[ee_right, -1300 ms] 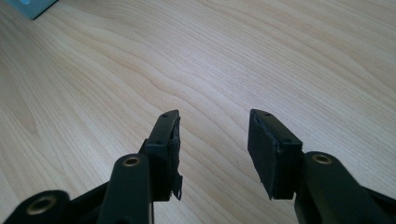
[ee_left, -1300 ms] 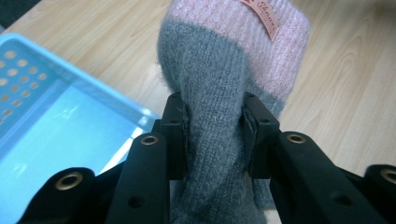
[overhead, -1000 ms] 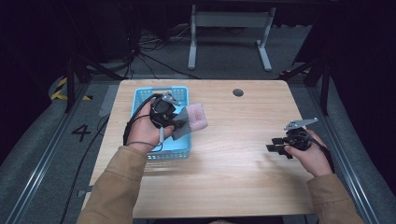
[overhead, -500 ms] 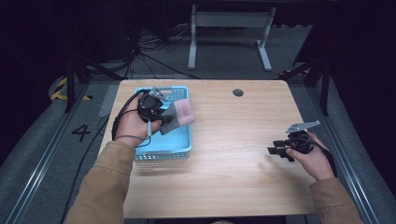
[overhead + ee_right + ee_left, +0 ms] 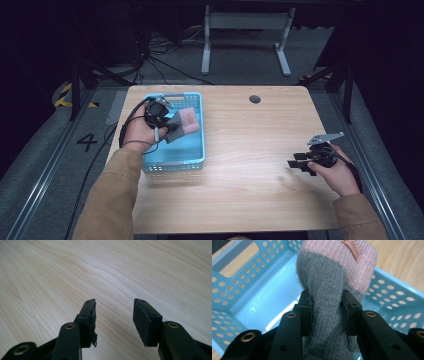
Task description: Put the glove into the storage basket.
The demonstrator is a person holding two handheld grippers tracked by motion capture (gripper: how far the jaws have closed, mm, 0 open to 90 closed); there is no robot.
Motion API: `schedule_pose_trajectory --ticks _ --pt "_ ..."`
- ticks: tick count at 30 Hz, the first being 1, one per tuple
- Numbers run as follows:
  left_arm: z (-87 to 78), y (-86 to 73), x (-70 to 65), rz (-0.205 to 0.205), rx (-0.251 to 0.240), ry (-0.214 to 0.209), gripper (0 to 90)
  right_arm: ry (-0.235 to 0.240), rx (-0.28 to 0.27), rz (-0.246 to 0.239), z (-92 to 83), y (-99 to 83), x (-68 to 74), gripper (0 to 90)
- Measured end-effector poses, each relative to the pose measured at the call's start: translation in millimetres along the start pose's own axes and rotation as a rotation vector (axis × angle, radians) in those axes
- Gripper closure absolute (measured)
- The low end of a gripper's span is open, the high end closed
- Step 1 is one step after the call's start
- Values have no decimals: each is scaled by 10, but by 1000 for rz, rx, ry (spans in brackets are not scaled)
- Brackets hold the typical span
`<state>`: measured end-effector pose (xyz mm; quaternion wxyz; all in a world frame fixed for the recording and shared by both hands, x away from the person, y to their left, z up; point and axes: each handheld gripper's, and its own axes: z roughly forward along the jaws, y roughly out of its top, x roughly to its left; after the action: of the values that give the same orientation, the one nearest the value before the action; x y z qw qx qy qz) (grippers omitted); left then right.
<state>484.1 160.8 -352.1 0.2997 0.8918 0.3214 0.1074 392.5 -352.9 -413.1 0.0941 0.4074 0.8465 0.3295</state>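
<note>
A grey knitted sock with a pink cuff (image 5: 332,277) is pinched between the jaws of my left gripper (image 5: 326,312), which is shut on it. In the high view that sock (image 5: 184,121) hangs over the light blue perforated basket (image 5: 196,155) at the table's left, with my left gripper (image 5: 172,126) low inside the basket's rim. My right gripper (image 5: 296,163) rests near the table's right edge, held in a hand. In the right gripper view its jaws (image 5: 114,317) stand open over bare wood with nothing between them.
The wooden table (image 5: 250,185) has a round cable hole (image 5: 255,99) at the back. A black cable (image 5: 127,125) trails from the left gripper off the left edge. Dark floor with cables and a metal stand lies beyond the table.
My left gripper has moved left and down with the sock, from above the basket's right rim to inside the basket. The right gripper has stayed put.
</note>
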Motion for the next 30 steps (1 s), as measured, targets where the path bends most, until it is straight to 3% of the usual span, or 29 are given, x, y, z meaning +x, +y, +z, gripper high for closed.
schedule_pose_trajectory --ticks 10,21,30 --pt "268 -102 136 6 33 -11 666 -3 12 3 14 -54 0 535" --pt "522 -155 147 7 111 2 661 -9 22 -2 34 -75 8 531" --pt "608 -144 133 12 140 -10 660 -14 23 1 25 -92 4 531"
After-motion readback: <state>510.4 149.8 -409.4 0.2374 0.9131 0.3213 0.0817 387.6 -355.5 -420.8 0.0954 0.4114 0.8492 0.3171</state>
